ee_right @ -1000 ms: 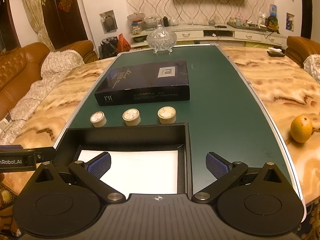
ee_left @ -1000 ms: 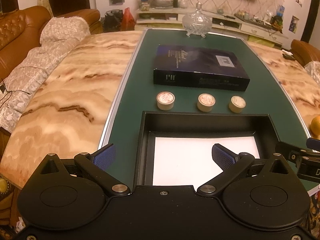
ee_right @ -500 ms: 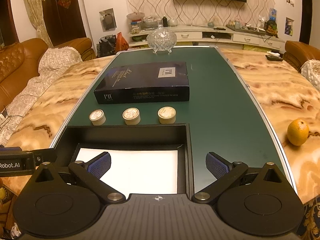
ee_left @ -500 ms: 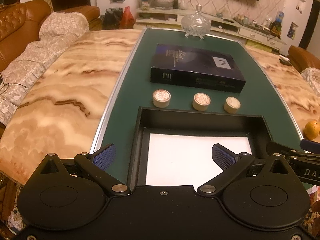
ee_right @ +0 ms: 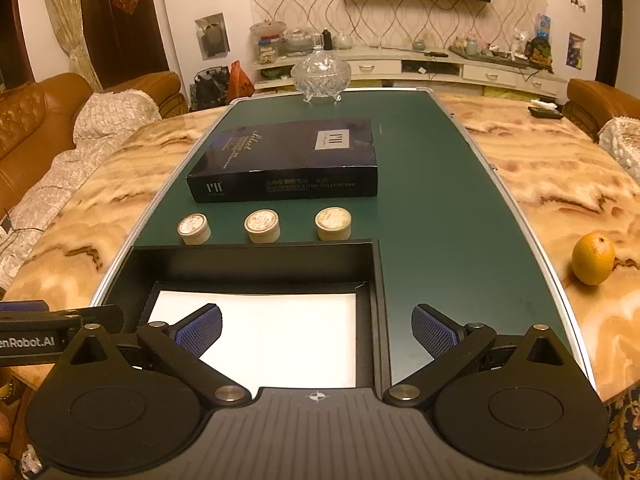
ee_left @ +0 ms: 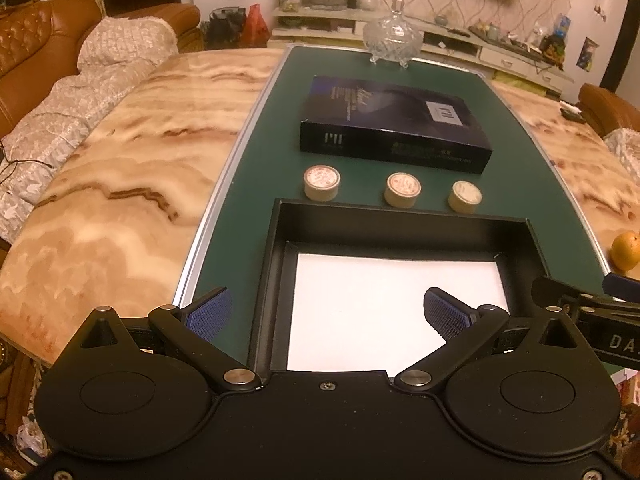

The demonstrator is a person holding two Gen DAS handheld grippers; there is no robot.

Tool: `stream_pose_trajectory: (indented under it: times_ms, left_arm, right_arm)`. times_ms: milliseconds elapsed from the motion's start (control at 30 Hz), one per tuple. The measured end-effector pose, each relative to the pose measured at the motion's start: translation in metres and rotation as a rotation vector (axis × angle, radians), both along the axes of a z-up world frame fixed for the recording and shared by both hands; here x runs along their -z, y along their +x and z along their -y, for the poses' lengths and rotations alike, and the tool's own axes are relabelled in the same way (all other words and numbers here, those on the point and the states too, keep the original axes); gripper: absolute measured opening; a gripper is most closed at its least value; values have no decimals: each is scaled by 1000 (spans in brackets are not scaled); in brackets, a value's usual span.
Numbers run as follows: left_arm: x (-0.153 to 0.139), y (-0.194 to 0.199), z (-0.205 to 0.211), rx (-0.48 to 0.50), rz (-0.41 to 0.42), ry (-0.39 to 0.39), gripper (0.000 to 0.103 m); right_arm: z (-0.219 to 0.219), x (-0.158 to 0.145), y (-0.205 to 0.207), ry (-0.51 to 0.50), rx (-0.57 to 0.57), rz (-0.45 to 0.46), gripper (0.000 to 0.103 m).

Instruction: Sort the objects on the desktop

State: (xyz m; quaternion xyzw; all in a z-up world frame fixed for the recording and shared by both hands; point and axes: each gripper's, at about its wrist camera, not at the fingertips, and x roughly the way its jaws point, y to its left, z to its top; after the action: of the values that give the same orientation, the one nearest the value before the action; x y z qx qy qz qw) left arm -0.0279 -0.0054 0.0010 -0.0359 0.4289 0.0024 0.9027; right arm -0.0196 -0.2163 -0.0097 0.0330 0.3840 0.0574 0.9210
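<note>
An open black box [ee_left: 400, 220] [ee_right: 256, 258] with a white sheet [ee_left: 380, 312] inside sits at the near end of the green mat [ee_left: 264, 152]. Three small round tins [ee_left: 322, 183] [ee_left: 403, 190] [ee_left: 465, 197] stand in a row just behind it, also in the right wrist view [ee_right: 194, 229] [ee_right: 262, 226] [ee_right: 333, 223]. A dark flat box [ee_left: 394, 124] [ee_right: 288, 166] lies behind them. My left gripper [ee_left: 326, 312] is open and empty over the box's near left. My right gripper [ee_right: 316, 330] is open and empty over the box's near right edge.
A glass lidded bowl [ee_left: 393, 36] [ee_right: 320, 74] stands at the mat's far end. An orange [ee_right: 593, 259] [ee_left: 626, 251] lies on the marble table [ee_left: 132, 160] to the right. A leather sofa [ee_left: 36, 40] stands on the left, and a TV shelf along the back wall.
Both grippers have pulled back and risen a little, so the table shows from slightly farther. Both stay open; no object has moved.
</note>
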Motion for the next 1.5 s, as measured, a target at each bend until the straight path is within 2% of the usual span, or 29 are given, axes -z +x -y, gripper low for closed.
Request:
stream_pose_trajectory:
  times_ms: [267, 500, 600, 900, 1067, 1500]
  left_arm:
    - [-2, -1, 2, 23, 5, -20, 103]
    - [6, 6, 2, 12, -65, -18, 103]
    - [8, 6, -1, 9, -76, -43, 103]
    - [-1, 2, 2, 28, -10, -40, 103]
    - [-2, 2, 7, 61, -20, -31, 103]
    - [-8, -15, 1, 44, -15, -28, 103]
  right_arm:
    - [0, 0, 0, -56, 49, 4, 103]
    - [-4, 1, 0, -66, 50, -9, 103]
    - [-6, -1, 0, -66, 59, -8, 103]
    - [-3, -4, 2, -16, 61, -40, 103]
    - [-6, -7, 1, -14, 46, -41, 103]
    - [-16, -4, -10, -12, 10, -63, 103]
